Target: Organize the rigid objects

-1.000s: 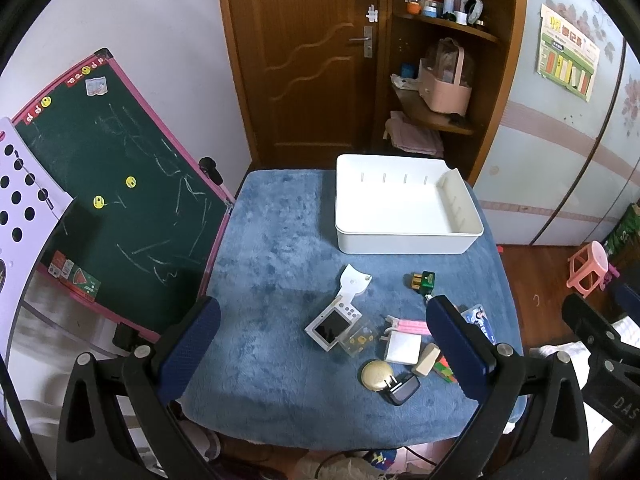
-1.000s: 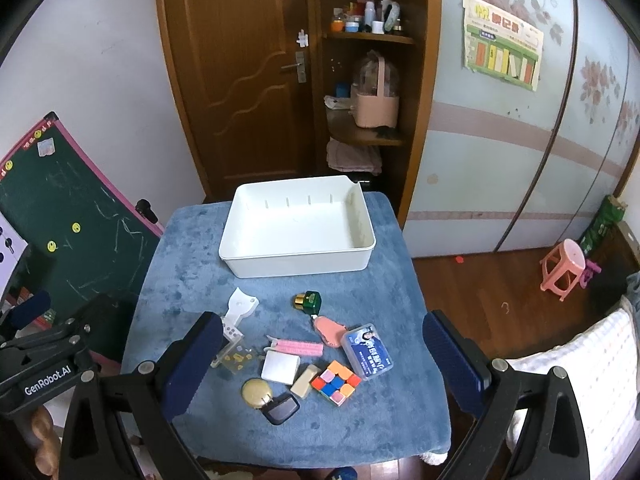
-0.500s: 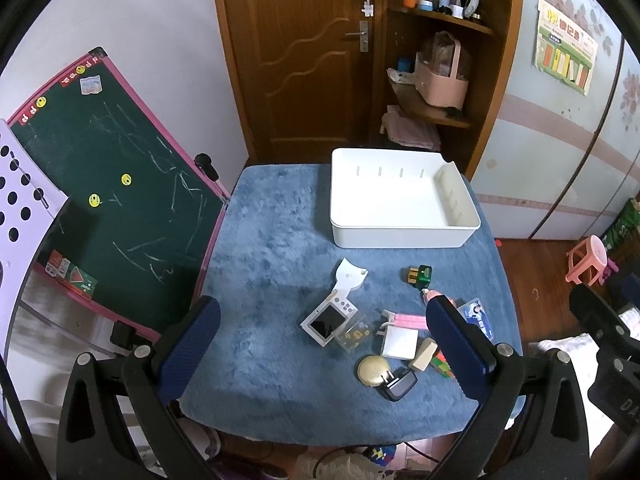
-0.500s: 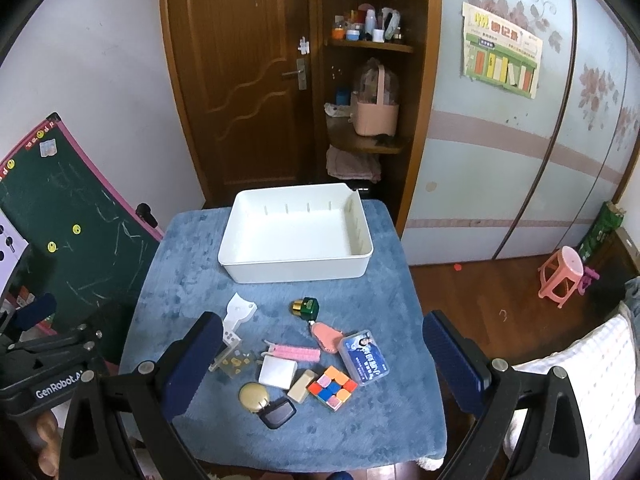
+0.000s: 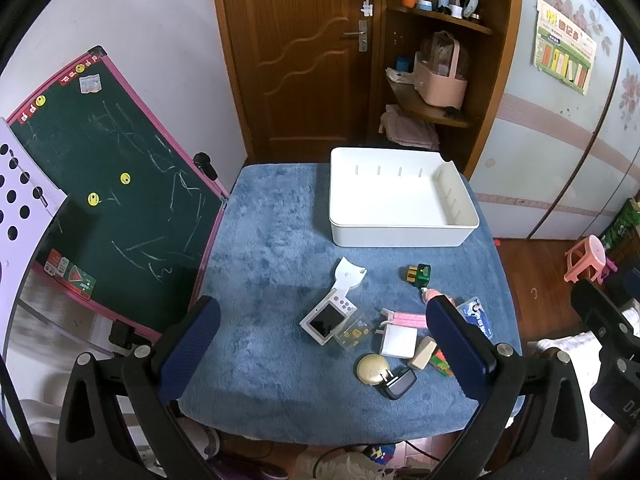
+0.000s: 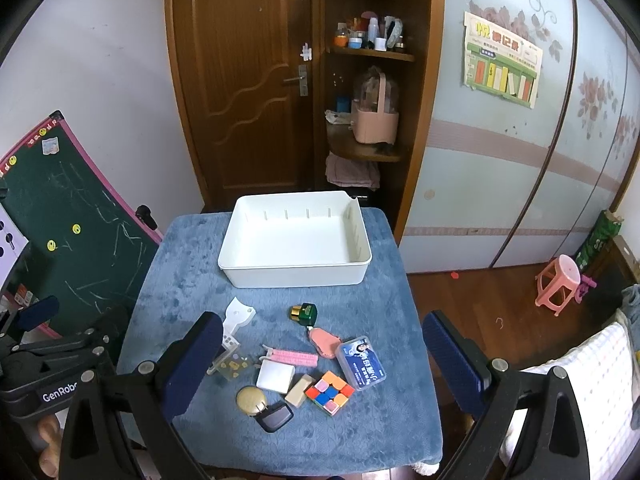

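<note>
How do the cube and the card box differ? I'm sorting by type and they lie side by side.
The cube is opaque, tiled in orange, blue, pink and red squares; the card box is clear-edged with a blue printed label. The cube stands taller and blocky; the card box is flatter and oblong. The cube lies nearer the table's front edge; the card box lies behind it. Both rest loose on the table, outside the bin.

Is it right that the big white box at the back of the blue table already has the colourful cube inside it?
Not quite. The white box is empty; the colourful cube lies on the blue table among the other things, as the right wrist view shows.
</note>
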